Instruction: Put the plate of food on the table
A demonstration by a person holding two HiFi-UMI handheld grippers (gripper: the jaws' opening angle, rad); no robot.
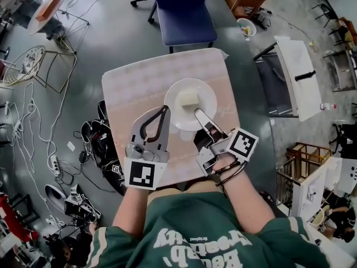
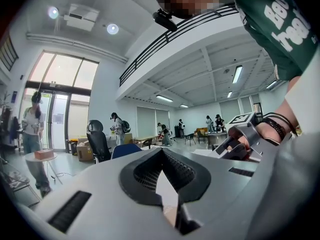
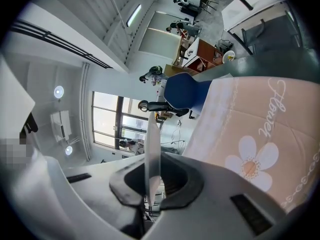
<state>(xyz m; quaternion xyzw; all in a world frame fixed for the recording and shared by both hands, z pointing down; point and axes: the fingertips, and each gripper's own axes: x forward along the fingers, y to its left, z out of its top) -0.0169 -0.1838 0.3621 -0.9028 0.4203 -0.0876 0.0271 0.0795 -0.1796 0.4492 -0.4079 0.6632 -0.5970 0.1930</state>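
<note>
Two grippers flank the plate [image 1: 207, 96] (pale food block [image 1: 188, 99] on it) over the worktop [image 1: 128, 82]. The right gripper [image 1: 196, 111] clamps its fingers on the rim; the left gripper [image 1: 165, 108] has its fingers together beside the plate's edge.

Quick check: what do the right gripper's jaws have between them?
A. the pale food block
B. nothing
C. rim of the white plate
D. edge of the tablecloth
C: the right gripper has its jaws shut on the near rim of the white plate. The right gripper view shows that rim edge-on between them, and the food block sits mid-plate, clear of the jaws.
</note>
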